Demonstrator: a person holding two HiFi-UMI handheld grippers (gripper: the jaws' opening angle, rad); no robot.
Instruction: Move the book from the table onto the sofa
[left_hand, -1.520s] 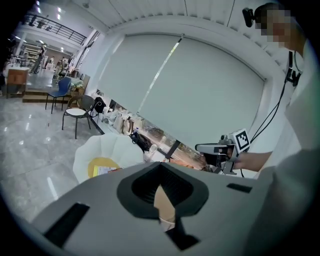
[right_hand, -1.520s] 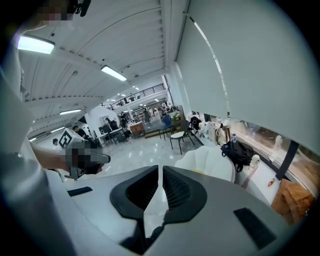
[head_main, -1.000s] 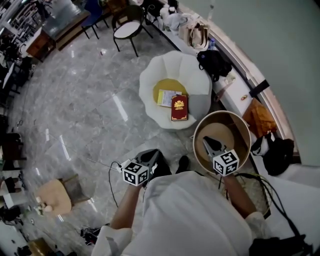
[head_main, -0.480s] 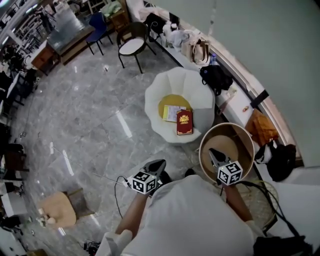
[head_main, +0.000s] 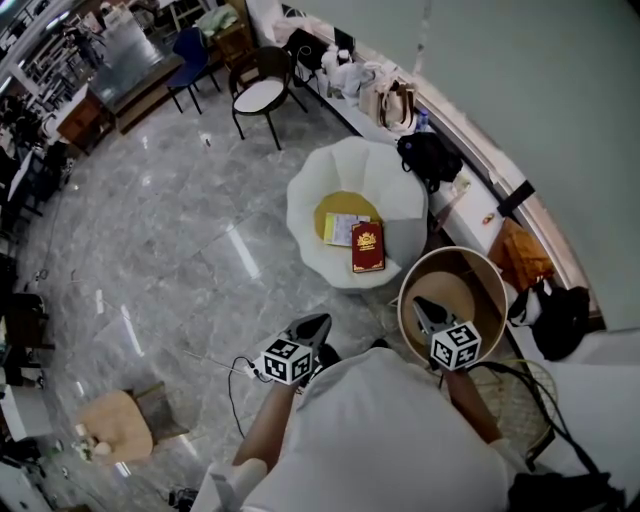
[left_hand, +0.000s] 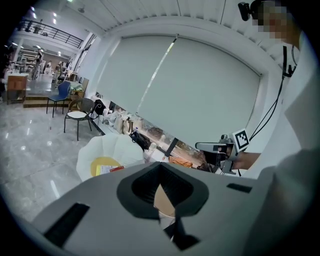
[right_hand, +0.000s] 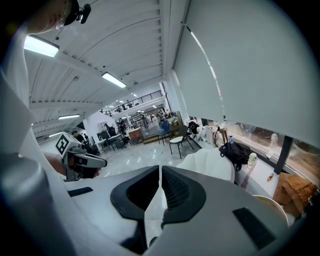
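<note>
A red book (head_main: 367, 246) lies flat on the seat of the white shell-shaped sofa (head_main: 395, 180), beside a yellow cushion (head_main: 335, 205) and a printed sheet (head_main: 345, 228). The round wooden table (head_main: 482, 272) stands right of the sofa, its top bare. My left gripper (head_main: 318, 322) hangs shut and empty over the floor in front of the sofa. Over the table's near side my right gripper (head_main: 419, 303) is shut and empty too. The left gripper view shows the sofa (left_hand: 125, 150), the book's edge (left_hand: 116, 169) and the right gripper (left_hand: 205, 146). The right gripper view shows the sofa (right_hand: 212, 162).
A black chair with a white seat (head_main: 260, 93) and a blue chair (head_main: 190, 55) stand beyond the sofa. Bags (head_main: 428, 155) crowd the ledge along the wall. An orange bag (head_main: 522, 250) and a black bag (head_main: 560, 310) lie right of the table. A small wooden stool (head_main: 110, 425) is at lower left.
Both shut grippers have shifted slightly toward the sofa. The head view has tilted, so the sofa sits lower in the picture. The book has not moved.
</note>
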